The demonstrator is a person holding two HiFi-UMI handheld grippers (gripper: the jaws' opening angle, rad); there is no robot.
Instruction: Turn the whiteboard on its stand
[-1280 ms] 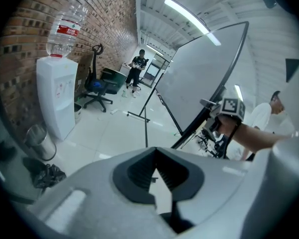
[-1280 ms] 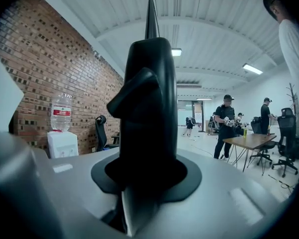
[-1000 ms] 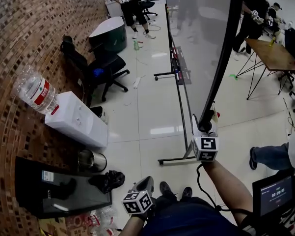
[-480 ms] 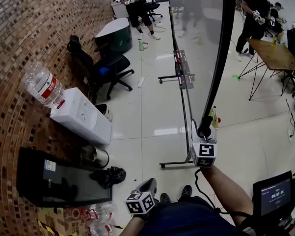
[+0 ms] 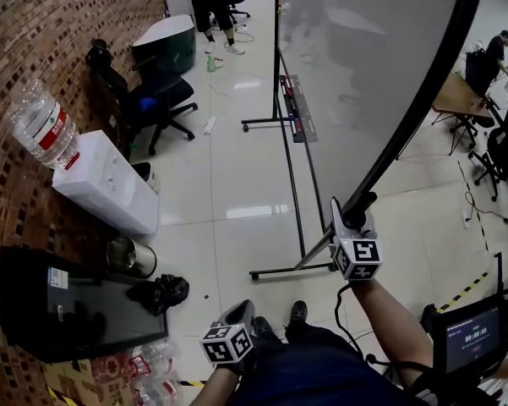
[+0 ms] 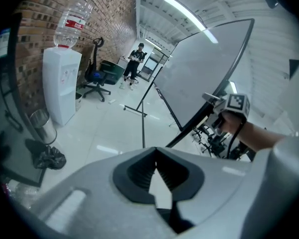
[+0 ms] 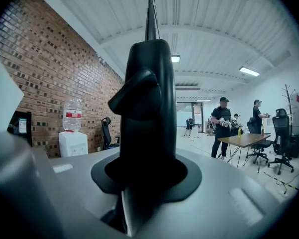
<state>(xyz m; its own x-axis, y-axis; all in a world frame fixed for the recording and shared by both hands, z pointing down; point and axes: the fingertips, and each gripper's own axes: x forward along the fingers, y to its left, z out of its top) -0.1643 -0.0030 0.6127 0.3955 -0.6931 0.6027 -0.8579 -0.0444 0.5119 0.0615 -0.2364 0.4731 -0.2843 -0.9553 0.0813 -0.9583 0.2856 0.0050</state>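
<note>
Right tool (image 5: pixel 355 212) clenched on large grey black-framed whiteboard (image 5: pixel 363 74). Left tool (image 5: pixel 243 313) closed, empty. Glossy white floor (image 5: pixel 228 176), brick wall (image 5: pixel 25 49) alongside.

Whiteboard (image 5: pixel 363 66) at the right claw (image 5: pixel 355 211) is pale grey-white with a black frame. Both claws are light grey with black pads, the left claw (image 5: pixel 245 311) too, and their cubes are white with black square markers. Off to the left of the claws: red-brown brick wall (image 5: pixel 34 41) with pale mortar, white water dispenser (image 5: pixel 106 193), clear bottle (image 5: pixel 42 129) with a red label. Floor (image 5: pixel 228 184) is glossy white.
</note>
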